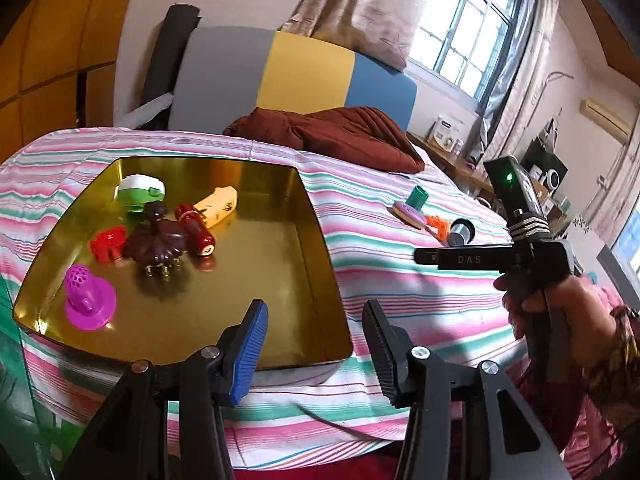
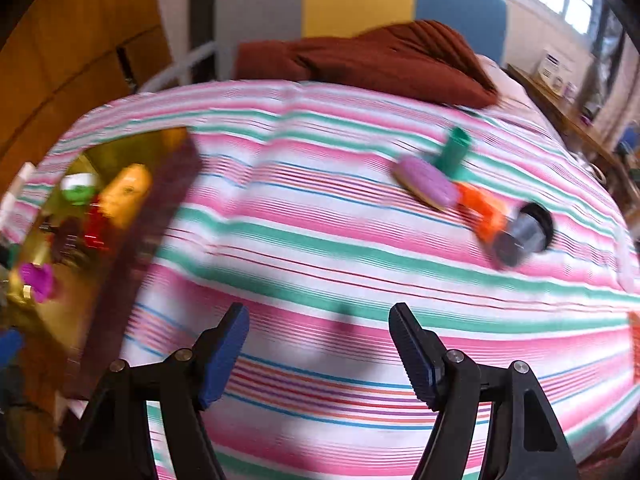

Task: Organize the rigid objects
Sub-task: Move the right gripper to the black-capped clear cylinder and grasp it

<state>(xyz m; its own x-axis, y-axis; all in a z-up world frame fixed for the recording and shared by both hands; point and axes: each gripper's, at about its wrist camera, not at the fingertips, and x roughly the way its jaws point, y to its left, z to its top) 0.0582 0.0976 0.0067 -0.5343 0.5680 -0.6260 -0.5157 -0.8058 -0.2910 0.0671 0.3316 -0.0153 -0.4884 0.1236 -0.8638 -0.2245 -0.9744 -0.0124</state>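
Four small rigid objects lie clustered, far right on the striped bedsheet (image 2: 320, 216): a green plastic cylinder (image 2: 454, 152), a flat purple-topped disc (image 2: 426, 182), an orange plastic piece (image 2: 480, 210) and a grey-black cylindrical cap (image 2: 520, 236). They probably await sorting into the shallow gold metal tin (image 1: 320, 240) at left, which already holds several. The right gripper (image 2: 320, 356), empty with jaws opening, hovers near of them, well apart. The left gripper (image 1: 316, 356), half open and empty, sits over the tin's near edge.

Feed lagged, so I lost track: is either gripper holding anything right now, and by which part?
Nothing is held. The left gripper is open and empty above the tin; the right gripper is empty over the striped sheet.
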